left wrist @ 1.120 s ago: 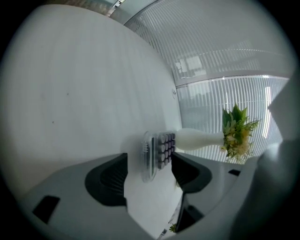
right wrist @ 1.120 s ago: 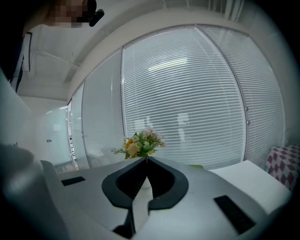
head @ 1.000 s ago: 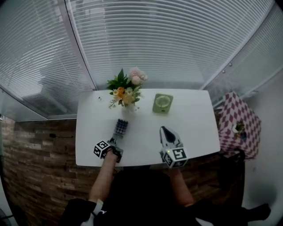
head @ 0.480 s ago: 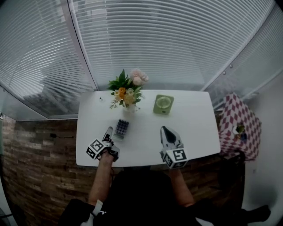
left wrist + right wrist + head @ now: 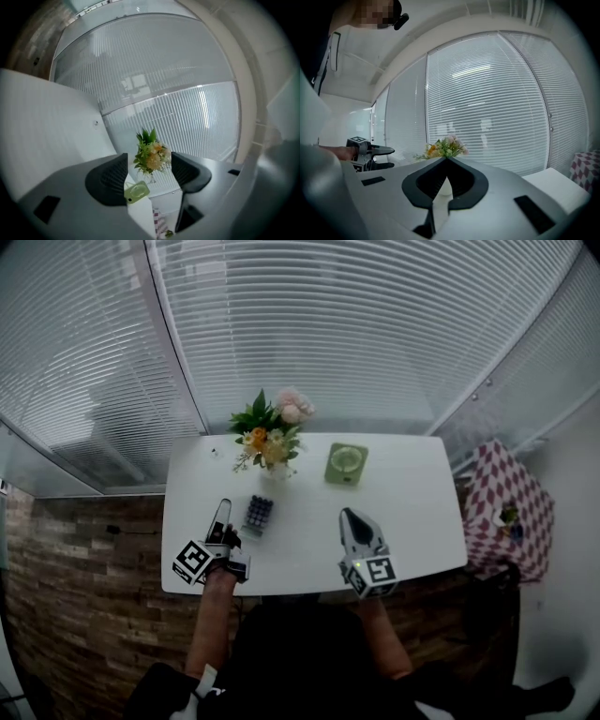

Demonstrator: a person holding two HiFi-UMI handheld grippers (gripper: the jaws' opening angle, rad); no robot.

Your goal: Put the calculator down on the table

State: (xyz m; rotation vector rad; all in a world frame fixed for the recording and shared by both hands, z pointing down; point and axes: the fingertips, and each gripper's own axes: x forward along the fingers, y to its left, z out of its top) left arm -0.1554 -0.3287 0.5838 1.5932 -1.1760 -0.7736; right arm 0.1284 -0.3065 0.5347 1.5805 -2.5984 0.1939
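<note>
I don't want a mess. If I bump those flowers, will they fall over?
Probably tippy: the flowers spread wide above a small vase. It also looks light, so a gentle push may just slide it across the smooth white table.

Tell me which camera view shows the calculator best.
The head view. The calculator lies flat on the white table, fully visible, just right of the left gripper, whose jaws are apart and empty. Neither gripper view shows it: both look toward the flowers instead.
</note>
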